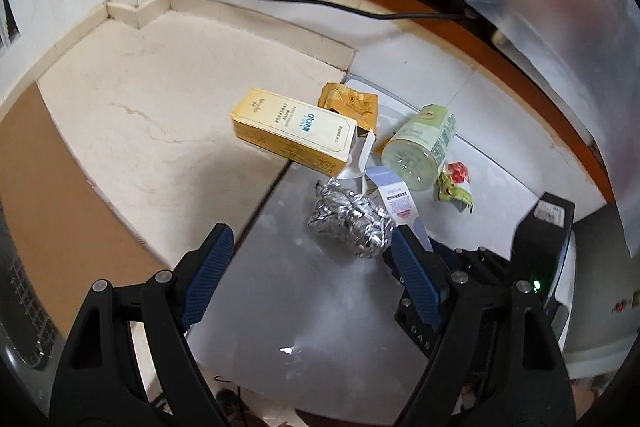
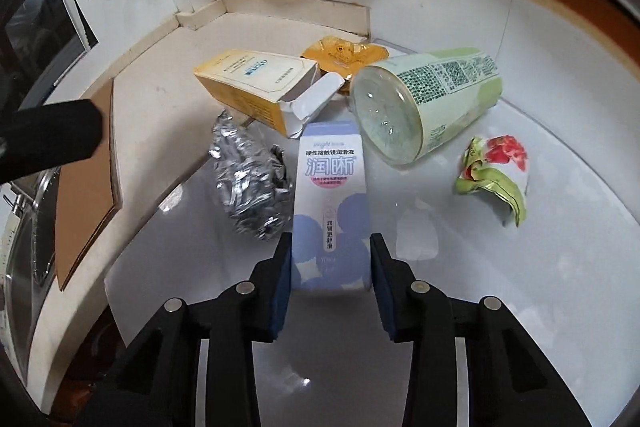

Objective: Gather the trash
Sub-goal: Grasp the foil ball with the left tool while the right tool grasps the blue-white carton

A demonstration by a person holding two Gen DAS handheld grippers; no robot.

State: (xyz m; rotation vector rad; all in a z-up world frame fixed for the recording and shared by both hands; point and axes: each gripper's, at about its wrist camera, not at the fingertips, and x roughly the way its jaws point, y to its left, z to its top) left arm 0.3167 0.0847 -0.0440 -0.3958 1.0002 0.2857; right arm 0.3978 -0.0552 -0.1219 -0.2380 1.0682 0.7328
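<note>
Blue-white carton (image 2: 330,203) between right hand-held gripper (image 2: 330,247) pads

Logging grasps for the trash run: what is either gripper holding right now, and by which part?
The right gripper has the blue-and-white carton by its near end, jaws on both sides. The left gripper holds nothing.

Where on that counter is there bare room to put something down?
The cream counter left of the yellow box is bare to the wall corner. The white top below the red-green wrapper is also free. It is crowded around the bottle, foil ball and blue box.
</note>
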